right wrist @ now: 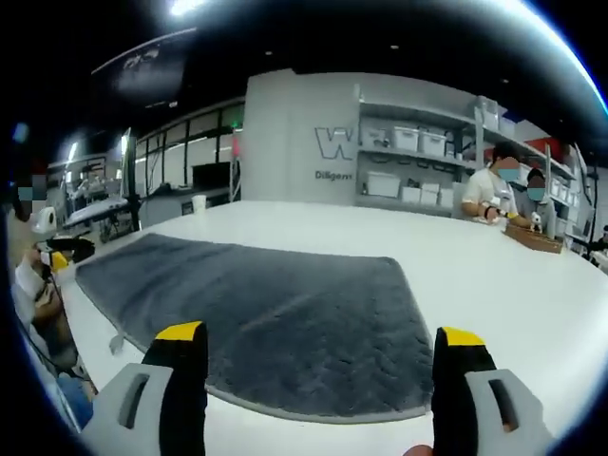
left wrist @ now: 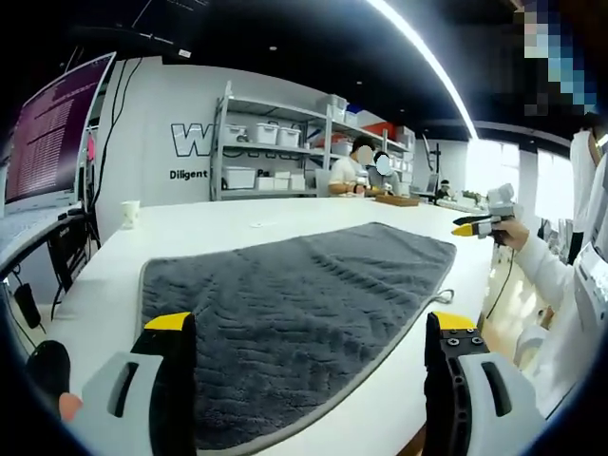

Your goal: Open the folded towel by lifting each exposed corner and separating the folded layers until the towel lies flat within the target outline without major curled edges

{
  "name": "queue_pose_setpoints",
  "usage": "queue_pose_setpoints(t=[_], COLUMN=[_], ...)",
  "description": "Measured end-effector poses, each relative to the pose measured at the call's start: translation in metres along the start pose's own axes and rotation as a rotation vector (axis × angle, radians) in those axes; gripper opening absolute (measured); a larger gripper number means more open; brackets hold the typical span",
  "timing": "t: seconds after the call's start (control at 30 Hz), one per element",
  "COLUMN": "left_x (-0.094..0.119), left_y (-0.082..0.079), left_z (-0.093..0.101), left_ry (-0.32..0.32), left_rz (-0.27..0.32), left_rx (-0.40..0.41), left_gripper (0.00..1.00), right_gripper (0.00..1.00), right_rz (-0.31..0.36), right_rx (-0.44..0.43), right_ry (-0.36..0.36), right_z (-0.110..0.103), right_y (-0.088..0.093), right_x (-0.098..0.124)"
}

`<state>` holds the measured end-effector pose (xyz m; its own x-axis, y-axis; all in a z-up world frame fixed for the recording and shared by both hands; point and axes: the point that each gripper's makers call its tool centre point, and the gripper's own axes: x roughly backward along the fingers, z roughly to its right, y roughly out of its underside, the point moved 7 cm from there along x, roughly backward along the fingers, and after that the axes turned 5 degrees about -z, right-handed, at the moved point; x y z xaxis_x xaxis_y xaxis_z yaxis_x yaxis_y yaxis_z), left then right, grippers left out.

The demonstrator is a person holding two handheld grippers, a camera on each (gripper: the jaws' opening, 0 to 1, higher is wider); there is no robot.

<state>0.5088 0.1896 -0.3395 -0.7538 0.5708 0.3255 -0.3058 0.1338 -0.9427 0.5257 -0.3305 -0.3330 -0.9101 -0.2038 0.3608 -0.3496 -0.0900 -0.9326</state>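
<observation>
Grey towel (left wrist: 294, 313) lies spread on the white table (left wrist: 237, 217), ahead of both claws; the left claw (left wrist: 309, 332) stands with jaws apart over the near hem, empty; the right claw (right wrist: 318, 347), likewise apart and empty, faces another edge, the towel's long axis running off to its left; the left gripper view catches the right claw at the far corner, while the right gripper view shows shelves (right wrist: 418, 166) and seated people (right wrist: 503, 190).

Operator wearing white long sleeve (left wrist: 556, 271); left tool (left wrist: 309, 328) and right tool (right wrist: 318, 334) showing grey bodies w/ black jaws, yellow tips.
</observation>
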Motion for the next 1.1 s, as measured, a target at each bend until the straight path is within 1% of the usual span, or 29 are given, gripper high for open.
queue_pose_setpoints(t=[0.1, 0.17, 0.23, 0.27, 0.33, 0.47, 0.5, 0.53, 0.57, 0.63, 0.87, 0.97, 1.1], left_x=[0.001, 0.002, 0.003, 0.003, 0.004, 0.006, 0.006, 0.006, 0.006, 0.007, 0.006, 0.005, 0.002], left_y=[0.000, 0.000, 0.001, 0.001, 0.000, -0.004, -0.004, -0.005, -0.005, -0.006, -0.009, -0.012, -0.013], left_z=[0.002, 0.003, 0.005, 0.006, 0.008, 0.010, 0.010, 0.011, 0.012, 0.013, 0.018, 0.021, 0.023], left_ry=[0.000, -0.003, -0.010, -0.013, -0.016, -0.026, -0.029, -0.030, -0.031, -0.037, -0.050, -0.054, -0.050], left_rz=[-0.001, -0.008, -0.014, -0.016, -0.021, -0.027, -0.028, -0.028, -0.028, -0.030, -0.042, -0.048, -0.047], left_rx=[0.002, 0.006, 0.008, 0.009, 0.013, 0.006, 0.004, 0.004, 0.004, 0.007, 0.011, 0.001, 0.003], left_gripper=[0.99, 0.99, 0.99, 0.99, 0.99, 0.99, 0.99, 0.99, 0.99, 0.99, 0.99, 0.99, 0.99], right_gripper=[0.99, 0.99, 0.99, 0.99, 0.99, 0.99, 0.99, 0.99, 0.99, 0.99, 0.99, 0.99, 0.99], right_rz=[-0.014, -0.013, -0.030, -0.030, -0.013, -0.006, -0.009, -0.025, -0.021, -0.023, -0.035, -0.043, -0.039], right_rx=[0.017, 0.026, 0.033, 0.035, 0.073, 0.100, 0.093, 0.071, 0.057, 0.053, 0.045, 0.037, 0.026], right_ry=[-0.008, 0.005, 0.013, 0.015, 0.032, 0.051, 0.038, 0.002, -0.024, -0.041, -0.012, -0.024, -0.032], right_z=[-0.010, -0.012, -0.013, -0.012, -0.012, -0.014, -0.016, -0.020, -0.022, -0.023, -0.015, -0.013, -0.014], right_y=[0.003, 0.003, 0.004, 0.003, -0.001, -0.008, -0.009, -0.007, -0.007, -0.006, 0.001, 0.002, 0.003], right_x=[0.007, 0.013, 0.018, 0.020, 0.025, 0.032, 0.033, 0.032, 0.032, 0.033, 0.039, 0.041, 0.044])
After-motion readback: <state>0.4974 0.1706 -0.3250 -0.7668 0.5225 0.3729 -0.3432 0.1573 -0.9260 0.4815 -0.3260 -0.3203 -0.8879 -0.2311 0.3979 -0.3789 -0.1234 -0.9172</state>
